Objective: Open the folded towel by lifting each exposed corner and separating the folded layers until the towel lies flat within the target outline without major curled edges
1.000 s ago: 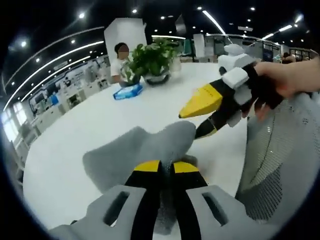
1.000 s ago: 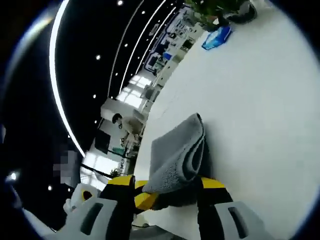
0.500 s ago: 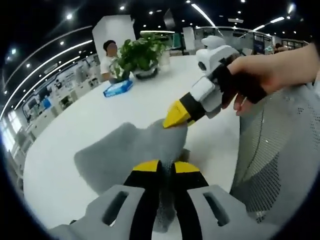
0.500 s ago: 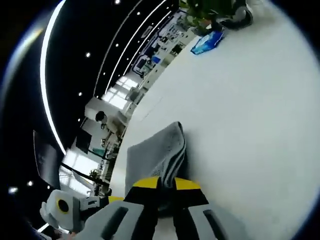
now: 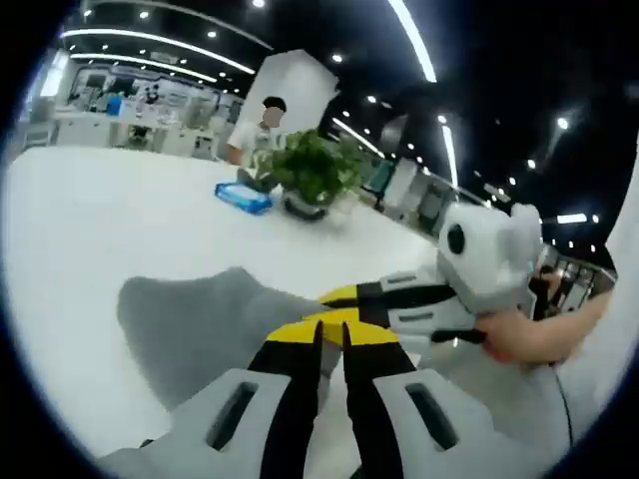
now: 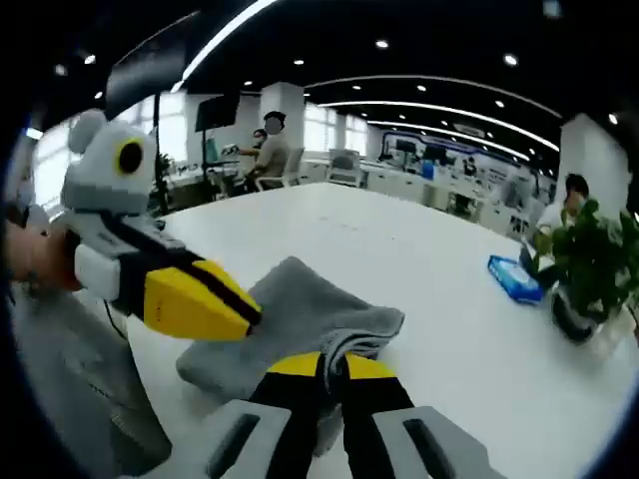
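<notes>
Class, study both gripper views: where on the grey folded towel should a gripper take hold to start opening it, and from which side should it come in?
Probably the top layer's free corner of the towel, approached low from the open edge nearest the right gripper, where stacked layers show as rolled lips. The opposite edge looks closed. Both that gripper and the left gripper already appear shut on that near edge.

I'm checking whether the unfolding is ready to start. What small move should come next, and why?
Probably draw the two grippers slowly apart. The left gripper and the right gripper both look shut on the folded grey towel, close together, and it lies bunched in layers on the white table.
</notes>
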A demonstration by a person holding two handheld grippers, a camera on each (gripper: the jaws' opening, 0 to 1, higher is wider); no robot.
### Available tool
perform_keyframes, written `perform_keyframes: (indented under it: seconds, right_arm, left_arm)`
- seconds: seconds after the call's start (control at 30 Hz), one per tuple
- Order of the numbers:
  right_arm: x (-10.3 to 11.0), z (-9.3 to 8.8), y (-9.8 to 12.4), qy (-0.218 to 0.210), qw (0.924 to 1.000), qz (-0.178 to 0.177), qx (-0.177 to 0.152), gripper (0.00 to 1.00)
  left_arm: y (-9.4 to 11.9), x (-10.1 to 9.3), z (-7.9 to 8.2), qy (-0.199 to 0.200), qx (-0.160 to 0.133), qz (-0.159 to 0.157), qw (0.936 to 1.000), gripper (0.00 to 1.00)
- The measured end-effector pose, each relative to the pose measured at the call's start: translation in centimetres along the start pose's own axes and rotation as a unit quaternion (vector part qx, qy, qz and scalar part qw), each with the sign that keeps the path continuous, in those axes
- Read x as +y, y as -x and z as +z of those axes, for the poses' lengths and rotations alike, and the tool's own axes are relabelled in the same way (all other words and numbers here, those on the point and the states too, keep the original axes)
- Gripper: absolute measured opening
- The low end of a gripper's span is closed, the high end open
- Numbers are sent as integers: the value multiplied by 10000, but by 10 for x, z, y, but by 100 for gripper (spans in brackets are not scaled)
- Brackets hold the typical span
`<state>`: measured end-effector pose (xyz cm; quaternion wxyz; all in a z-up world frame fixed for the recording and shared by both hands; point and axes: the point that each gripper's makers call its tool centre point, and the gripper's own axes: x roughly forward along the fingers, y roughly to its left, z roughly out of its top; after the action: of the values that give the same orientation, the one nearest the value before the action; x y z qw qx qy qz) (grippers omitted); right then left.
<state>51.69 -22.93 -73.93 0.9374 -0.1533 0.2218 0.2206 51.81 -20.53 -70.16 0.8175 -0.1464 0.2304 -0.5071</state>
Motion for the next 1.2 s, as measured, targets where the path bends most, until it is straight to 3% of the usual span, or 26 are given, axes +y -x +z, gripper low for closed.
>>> perform_keyframes:
  seconds: [0.13,0.3,0.4,0.5,0.63,0.7,0.83,0.9,0.93,1.07,1.13,1.2]
  right_arm:
    - [6,5,-2,672,9977,19,-30,3]
    - [15,8,-3,1444,9894,119,-62,3]
    - [25,9,-5,1858,9823,226,-76,3]
    - [35,8,-7,2122,9764,388,-68,3]
    - [50,4,-10,2626,9627,644,-36,2]
    - [52,7,-8,2563,9643,668,-86,2]
    - [57,11,-9,2299,9697,809,-187,2]
    - [60,10,-10,2111,9729,921,-195,3]
    - [60,10,-10,1850,9780,943,-209,3]
    - [55,17,-6,1231,9856,1087,-395,5]
    - [53,33,2,684,9870,1207,-813,5]
    - [47,49,11,128,9837,1313,-1224,3]
  left_arm:
    - [2,22,0,411,273,316,9983,9]
    - [-7,25,11,357,519,361,9974,11]
    - [-20,23,-1,376,1231,331,9911,16]
    - [-27,25,-13,87,1770,487,9830,17]
    - [-27,35,-22,-81,2203,820,9719,16]
    - [-27,41,-24,-270,2296,930,9685,16]
    - [-23,53,-32,-74,2353,1179,9647,14]
    - [-23,52,-32,34,2216,1093,9690,10]
    - [-24,51,-30,102,2049,1028,9733,7]
    - [-18,59,-26,222,1724,1139,9782,5]
    - [-13,64,-23,253,1611,1254,9786,4]
    - [-6,70,-19,226,1523,1338,9790,4]
